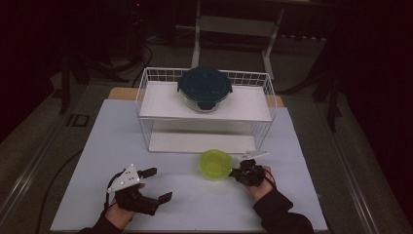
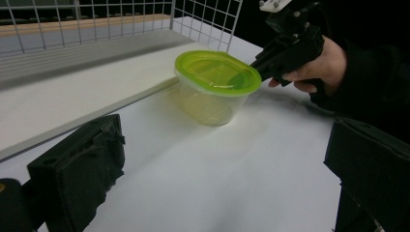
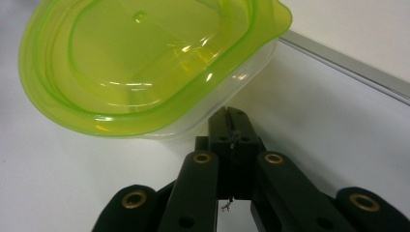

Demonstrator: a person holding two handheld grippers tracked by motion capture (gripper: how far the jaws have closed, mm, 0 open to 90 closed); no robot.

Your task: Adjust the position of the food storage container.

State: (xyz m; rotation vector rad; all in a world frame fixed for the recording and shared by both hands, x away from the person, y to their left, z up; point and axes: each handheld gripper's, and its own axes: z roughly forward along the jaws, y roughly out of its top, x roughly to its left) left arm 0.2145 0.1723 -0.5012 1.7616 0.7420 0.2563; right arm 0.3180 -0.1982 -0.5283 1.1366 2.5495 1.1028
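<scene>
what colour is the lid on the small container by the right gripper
Translucent lime green lid, over a clear container; the right gripper view shows it best.

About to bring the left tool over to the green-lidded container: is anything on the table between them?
Nothing visible. From the left tool, open, bare white tabletop runs to the green-lidded container. The right tool is shut at the container's far side, off that line.

The left claw (image 1: 156, 184) is held low over the desk (image 1: 195, 204) by the left hand (image 1: 119, 212), with its jaws spread wide apart. The right claw (image 1: 238, 171), in the right hand (image 1: 260, 187), has its jaws pressed together, pointing left across the desk.
</scene>
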